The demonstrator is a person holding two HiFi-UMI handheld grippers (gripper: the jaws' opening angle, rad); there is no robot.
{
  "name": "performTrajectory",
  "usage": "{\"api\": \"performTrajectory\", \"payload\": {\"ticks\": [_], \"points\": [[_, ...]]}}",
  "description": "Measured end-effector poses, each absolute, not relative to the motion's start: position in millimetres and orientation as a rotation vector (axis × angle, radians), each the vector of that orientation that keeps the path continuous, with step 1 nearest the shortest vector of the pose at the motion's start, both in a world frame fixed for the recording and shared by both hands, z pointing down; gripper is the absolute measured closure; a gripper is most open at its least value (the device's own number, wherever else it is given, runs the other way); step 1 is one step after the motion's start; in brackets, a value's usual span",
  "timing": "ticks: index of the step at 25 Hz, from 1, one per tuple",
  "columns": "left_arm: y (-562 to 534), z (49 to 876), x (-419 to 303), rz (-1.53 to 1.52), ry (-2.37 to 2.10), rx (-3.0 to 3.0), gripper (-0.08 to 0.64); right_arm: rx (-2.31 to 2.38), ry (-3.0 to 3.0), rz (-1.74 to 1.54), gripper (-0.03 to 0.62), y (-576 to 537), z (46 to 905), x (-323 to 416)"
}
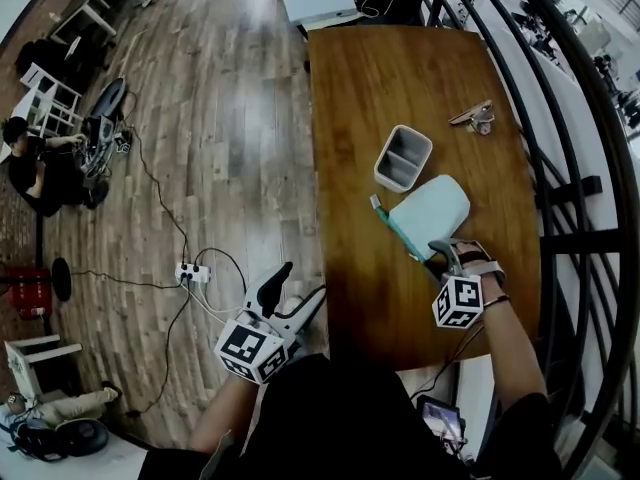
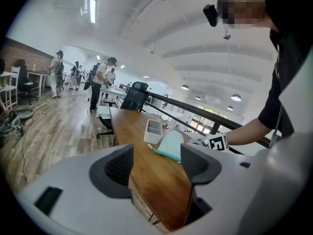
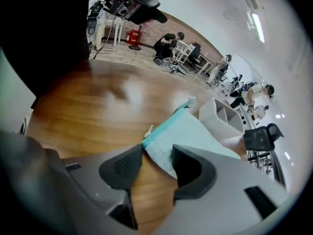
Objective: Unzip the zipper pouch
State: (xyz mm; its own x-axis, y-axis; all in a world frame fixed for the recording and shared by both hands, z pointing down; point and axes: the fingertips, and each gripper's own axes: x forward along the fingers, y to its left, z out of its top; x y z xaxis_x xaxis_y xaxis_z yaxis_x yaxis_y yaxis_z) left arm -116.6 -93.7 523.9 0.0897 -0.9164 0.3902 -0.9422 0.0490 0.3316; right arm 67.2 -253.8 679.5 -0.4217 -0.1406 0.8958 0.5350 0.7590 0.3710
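Mint zipper pouch (image 1: 430, 208) lies flat on the bench (image 1: 370, 88), just beside a grey two-slot bin (image 1: 403, 157). My right tool (image 1: 448, 253) is at its near corner, jaws apart, corner between them, unclamped. My left tool (image 1: 297, 290) is apart, empty, off the bench edge.

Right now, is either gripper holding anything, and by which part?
Nothing is held. The right gripper is open over the near corner of the pouch, its pads not pressing on it; the left gripper is open, with nothing between its jaws.
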Motion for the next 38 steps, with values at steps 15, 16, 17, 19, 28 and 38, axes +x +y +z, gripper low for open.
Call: {"api": "performTrajectory", "payload": {"ticks": [15,16,17,19,28,38], "points": [[-95,531,-111,0.113,-1.708,1.94,0.253,-0.257,-1.885,-0.629,0.56,-228,690,63],[-96,533,-112,0.124,-1.685,1.962,0.253,-0.241,-1.899,-0.62,0.561,-223,687,60],[-98,535,-112,0.137,-1.658,1.985,0.253,-0.221,-1.916,-0.605,0.561,-218,683,58],[-101,539,-111,0.159,-1.595,2.032,0.253,-0.173,-1.97,-0.552,0.566,-205,672,52],[-119,541,-77,0.222,-1.295,2.256,0.33,0.014,-2.119,-0.43,0.572,-172,621,39],[-141,560,-11,0.308,-0.917,2.411,0.368,0.203,-2.16,-0.363,0.579,-169,582,50]]}}
